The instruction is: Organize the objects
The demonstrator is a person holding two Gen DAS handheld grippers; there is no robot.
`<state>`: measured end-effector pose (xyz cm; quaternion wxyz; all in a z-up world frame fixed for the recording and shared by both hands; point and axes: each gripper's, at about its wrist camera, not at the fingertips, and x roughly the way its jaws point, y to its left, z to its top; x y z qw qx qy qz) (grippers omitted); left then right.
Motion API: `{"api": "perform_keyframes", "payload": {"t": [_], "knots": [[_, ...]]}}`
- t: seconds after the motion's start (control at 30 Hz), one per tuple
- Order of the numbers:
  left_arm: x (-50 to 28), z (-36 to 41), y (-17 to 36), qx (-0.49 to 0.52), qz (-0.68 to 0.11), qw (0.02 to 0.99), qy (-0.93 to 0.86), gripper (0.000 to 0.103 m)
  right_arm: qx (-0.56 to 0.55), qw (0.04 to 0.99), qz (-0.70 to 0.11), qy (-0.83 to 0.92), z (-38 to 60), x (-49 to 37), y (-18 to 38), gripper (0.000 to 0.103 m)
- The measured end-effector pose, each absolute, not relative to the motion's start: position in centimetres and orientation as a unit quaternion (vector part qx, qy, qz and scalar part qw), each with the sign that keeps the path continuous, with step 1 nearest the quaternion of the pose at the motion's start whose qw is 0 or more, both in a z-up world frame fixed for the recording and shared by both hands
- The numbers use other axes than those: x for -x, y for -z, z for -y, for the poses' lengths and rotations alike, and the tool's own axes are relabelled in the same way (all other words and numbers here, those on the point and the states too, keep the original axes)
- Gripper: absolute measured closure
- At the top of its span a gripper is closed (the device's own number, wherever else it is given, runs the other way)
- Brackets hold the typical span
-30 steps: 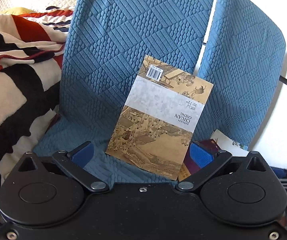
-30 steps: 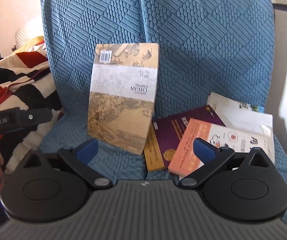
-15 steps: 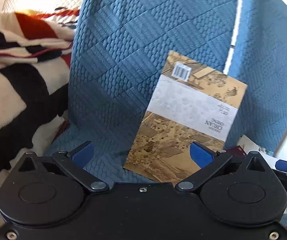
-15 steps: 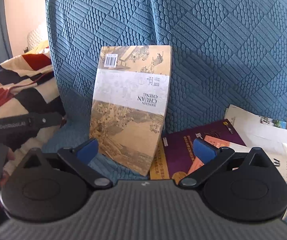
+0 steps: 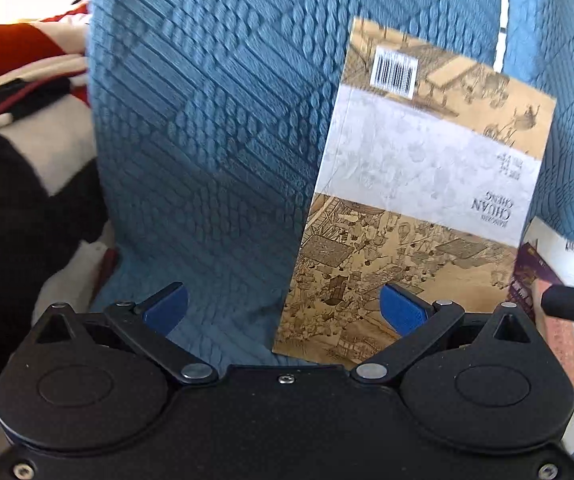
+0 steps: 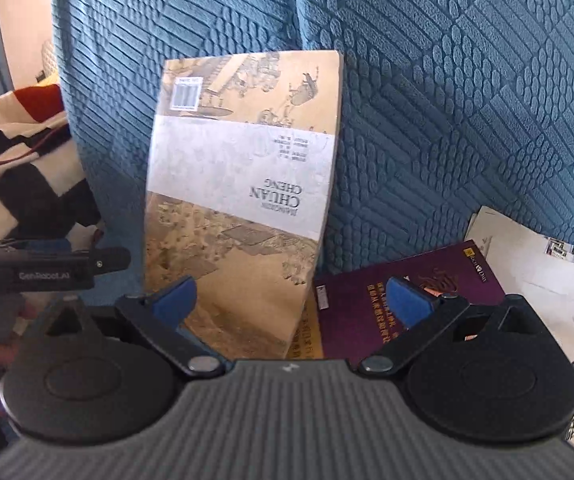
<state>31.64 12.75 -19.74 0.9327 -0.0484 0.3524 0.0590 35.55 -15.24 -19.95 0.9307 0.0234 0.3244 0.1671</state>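
Standing book: the tan book (image 6: 243, 200) stands upside down on its short edge on the blue chair seat (image 5: 215, 320), leaning back against the chair back (image 6: 447, 100); its long axis runs nearly upright, tilted a little.
Flat books: a purple book (image 6: 367, 304) lies flat just right of it, over a white booklet (image 6: 547, 292).
Right tool (image 6: 291, 296): spread wide and empty; the tan book's lower edge sits between its blue pads, toward the left one.
Left tool (image 5: 283, 308): also wide open, holding nothing; the tan book lies off to its right, behind the right pad.
Nearer arm: judged the right, which faces the book more squarely.
Key relation: the pads span the cover's width, not its thin edge, so a grasp likely needs a turn of the wrist.
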Motion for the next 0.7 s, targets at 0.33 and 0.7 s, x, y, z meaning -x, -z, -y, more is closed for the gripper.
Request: {"api": "perform_keyframes", "payload": {"t": [0.33, 0.7], "knots": [[-36.1, -13.4, 21.6, 0.054, -0.385, 0.921, -0.016, 0.001, -0.042, 0.918, -0.342, -0.198, 15.1, -38.8, 22.2, 0.0], [-38.4, -13.4, 22.1, 0.093, -0.388, 0.916, 0.049, 0.001, -0.106, 0.914, -0.339, -0.198, 16.3, -41.5, 23.4, 0.009]]}}
